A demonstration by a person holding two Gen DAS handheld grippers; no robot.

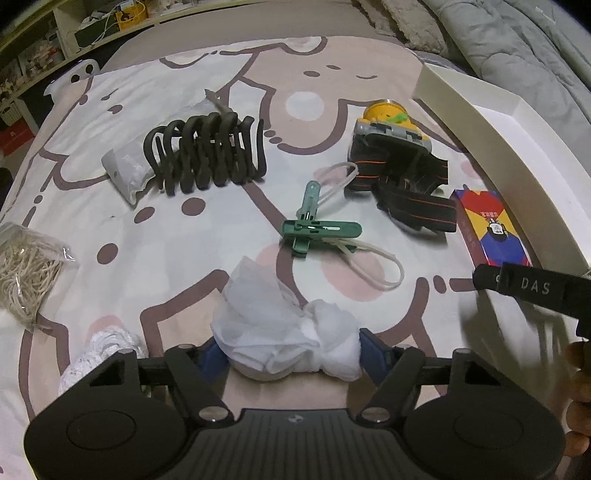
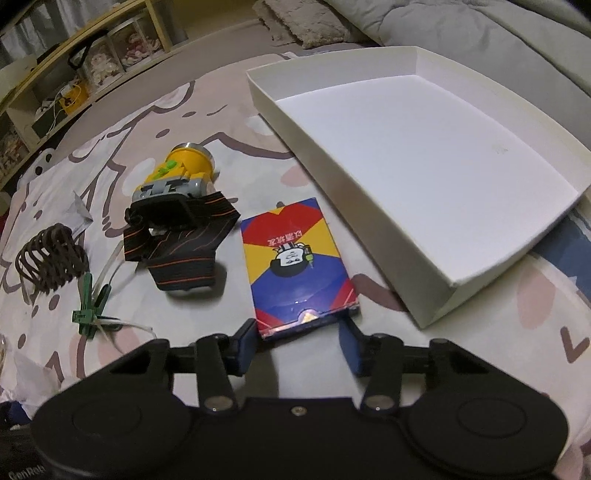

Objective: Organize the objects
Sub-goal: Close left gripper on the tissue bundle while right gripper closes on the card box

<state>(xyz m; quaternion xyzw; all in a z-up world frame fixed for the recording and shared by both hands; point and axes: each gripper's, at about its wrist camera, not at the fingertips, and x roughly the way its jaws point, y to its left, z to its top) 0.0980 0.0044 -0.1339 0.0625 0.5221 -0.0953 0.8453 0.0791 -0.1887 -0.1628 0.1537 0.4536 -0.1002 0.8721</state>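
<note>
A crumpled white cloth [image 1: 280, 325] lies on the patterned bedspread, and my left gripper [image 1: 291, 352] has its blue pads pressed on both sides of it. A card box [image 2: 295, 258] printed in red, yellow and blue lies flat beside the white tray [image 2: 317, 177]. My right gripper [image 2: 299, 332] is shut on the box's near end, one pad against each long side. The tray's floor is bare. In the left wrist view the card box [image 1: 487, 229] shows at the right, next to the tray's wall [image 1: 480, 122].
A yellow headlamp [image 1: 395, 147] with a black and orange strap, green pegs on white cord [image 1: 314, 232], a black coiled clip [image 1: 210, 151] on a plastic packet and a bag of rubber bands [image 1: 26, 266] lie on the bedspread. A grey quilt [image 2: 480, 33] lies behind the tray.
</note>
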